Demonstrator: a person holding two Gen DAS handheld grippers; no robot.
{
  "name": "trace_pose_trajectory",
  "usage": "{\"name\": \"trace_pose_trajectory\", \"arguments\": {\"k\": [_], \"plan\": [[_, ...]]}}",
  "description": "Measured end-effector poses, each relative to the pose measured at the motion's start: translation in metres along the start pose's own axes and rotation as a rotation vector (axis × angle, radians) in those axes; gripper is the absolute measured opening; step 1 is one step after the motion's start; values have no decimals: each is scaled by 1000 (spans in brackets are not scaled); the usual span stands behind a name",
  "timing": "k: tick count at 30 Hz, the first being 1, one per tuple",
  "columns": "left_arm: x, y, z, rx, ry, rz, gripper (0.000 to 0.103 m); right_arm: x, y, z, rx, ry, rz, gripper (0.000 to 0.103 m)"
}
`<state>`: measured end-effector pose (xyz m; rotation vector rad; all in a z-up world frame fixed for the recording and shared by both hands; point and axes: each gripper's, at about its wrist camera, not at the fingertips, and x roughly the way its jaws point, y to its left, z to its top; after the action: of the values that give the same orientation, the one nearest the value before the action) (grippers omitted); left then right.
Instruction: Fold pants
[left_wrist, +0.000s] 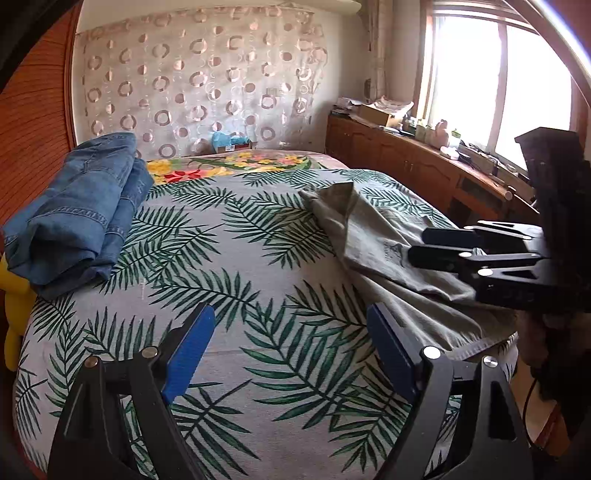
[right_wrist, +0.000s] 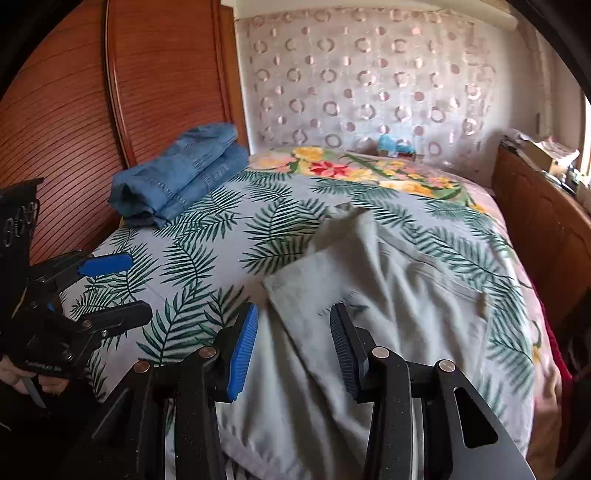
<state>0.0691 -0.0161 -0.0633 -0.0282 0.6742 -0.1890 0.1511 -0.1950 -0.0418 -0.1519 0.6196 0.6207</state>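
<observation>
On bed, 3 o'clock: pants (right_wrist: 388, 295) light, limp, take the hem | left tongs (left_wrist: 291, 354) spread, empty | right tongs (right_wrist: 291, 350) parted, empty

grey-green pants (right_wrist: 388, 280); blue denim jeans (left_wrist: 77, 210); bedspread (left_wrist: 229, 266) grey, green palm leaves; blue pads (right_wrist: 242, 350).
</observation>
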Motion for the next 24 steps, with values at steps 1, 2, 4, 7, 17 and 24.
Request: {"name": "trace_pose_trajectory", "arguments": {"k": [1, 2, 4, 7, 17, 24], "plan": [[0, 2, 0, -4, -1, 2, 85, 5, 0, 3, -8, 8, 3, 42], [-1, 3, -1, -8, -2, 4, 85, 10, 0, 6, -18, 16, 5, 42], [-1, 6, -2, -14, -4, 7, 85, 18, 1, 12, -36, 27, 10, 42], [-3, 8, -2, -22, -8, 7, 85, 28, 3, 19, -50, 49, 17, 42], [-2, 9, -6, -31, -1, -2, 85, 46, 2, 25, -93, 124, -10, 40], [0, 5, -9, -25, 7, -11, 85, 60, 7, 33, -94, 152, -38, 20]]}}
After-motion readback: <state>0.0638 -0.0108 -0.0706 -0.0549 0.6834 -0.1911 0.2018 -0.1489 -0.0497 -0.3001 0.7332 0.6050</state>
